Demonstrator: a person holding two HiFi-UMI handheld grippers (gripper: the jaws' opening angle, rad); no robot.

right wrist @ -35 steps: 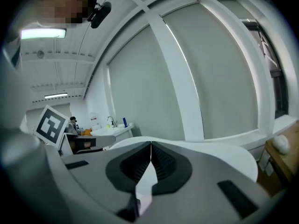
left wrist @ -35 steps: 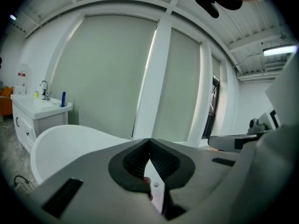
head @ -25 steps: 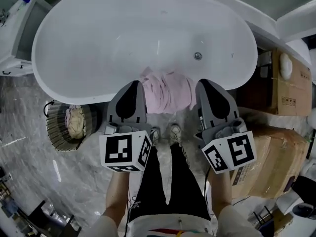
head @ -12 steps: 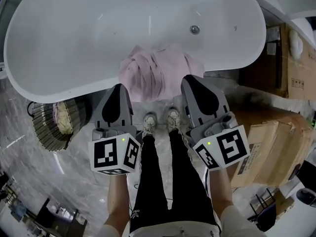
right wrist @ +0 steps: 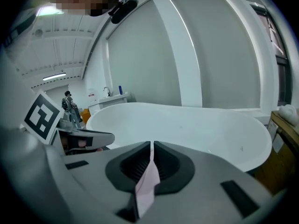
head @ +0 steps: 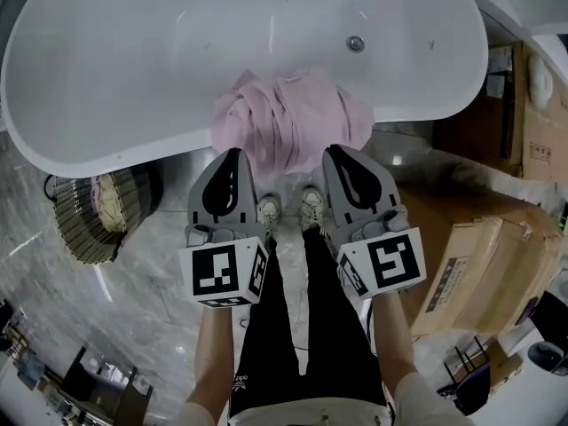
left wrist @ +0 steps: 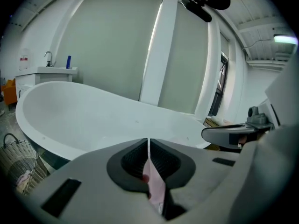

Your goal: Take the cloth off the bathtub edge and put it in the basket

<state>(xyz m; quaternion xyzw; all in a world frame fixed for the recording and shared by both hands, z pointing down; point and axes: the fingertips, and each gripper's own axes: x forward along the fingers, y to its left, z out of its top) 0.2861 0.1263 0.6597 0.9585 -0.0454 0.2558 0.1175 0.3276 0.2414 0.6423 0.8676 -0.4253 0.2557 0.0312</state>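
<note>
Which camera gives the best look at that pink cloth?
The head view: it shows the whole pink cloth bunched at the bathtub edge, between the left tongs and right tongs. Each gripper view shows only a thin pink sliver pinched between its shut jaws.

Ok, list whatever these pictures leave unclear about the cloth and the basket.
- Head view: whether the pink cloth rests on the bathtub edge or hangs clear; the top-down angle hides it.
- Gripper views: only a sliver of it shows in the left hand-held gripper and right hand-held gripper; their bodies hide the rest.
- Head view, basket: pale contents too small to identify.
</note>
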